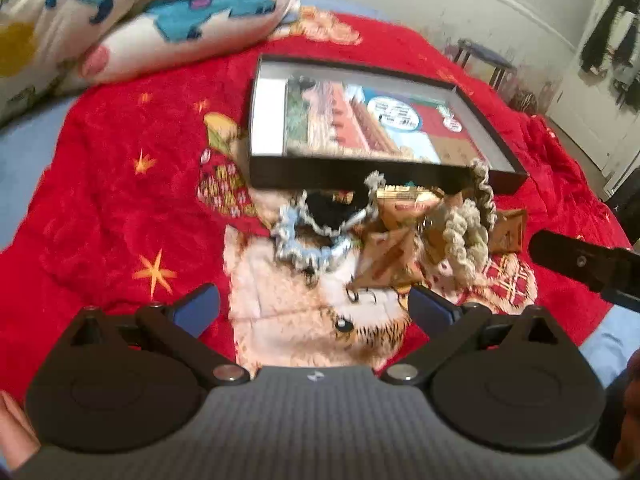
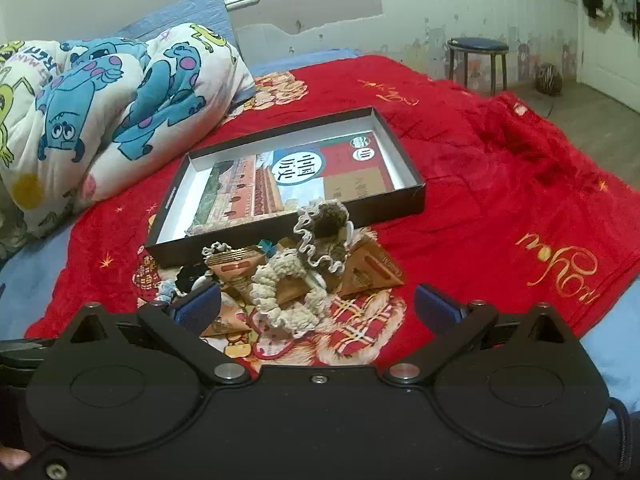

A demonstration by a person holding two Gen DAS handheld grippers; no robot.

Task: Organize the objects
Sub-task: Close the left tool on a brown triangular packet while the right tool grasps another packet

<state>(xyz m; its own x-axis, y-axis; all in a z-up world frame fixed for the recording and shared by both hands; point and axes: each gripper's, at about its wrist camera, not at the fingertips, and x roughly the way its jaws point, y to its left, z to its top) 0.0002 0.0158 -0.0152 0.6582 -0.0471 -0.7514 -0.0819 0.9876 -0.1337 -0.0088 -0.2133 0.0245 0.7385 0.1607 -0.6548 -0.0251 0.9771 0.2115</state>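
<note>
A shallow black box (image 1: 320,174) (image 2: 384,208) with a printed picture on its floor lies open on the red blanket. Against its near wall sits a heap: a pale blue scrunchie (image 1: 316,240), a black one (image 1: 328,208), a cream scrunchie (image 1: 464,236) (image 2: 288,296), a brown-grey frilled scrunchie (image 2: 324,236) and brown triangular packets (image 1: 388,256) (image 2: 372,268). My left gripper (image 1: 316,308) hangs open just short of the heap, holding nothing. My right gripper (image 2: 320,308) is open too, its blue pads either side of the cream scrunchie without touching it. At the right edge of the left wrist view shows a black finger (image 1: 576,258) of the right gripper.
A folded quilt with blue cartoon monsters (image 1: 140,12) (image 2: 100,112) lies at the back left of the bed. The red blanket (image 2: 500,184) spreads wide to the right. Beyond the bed stand a stool (image 2: 478,60), a scuffed wall and a door.
</note>
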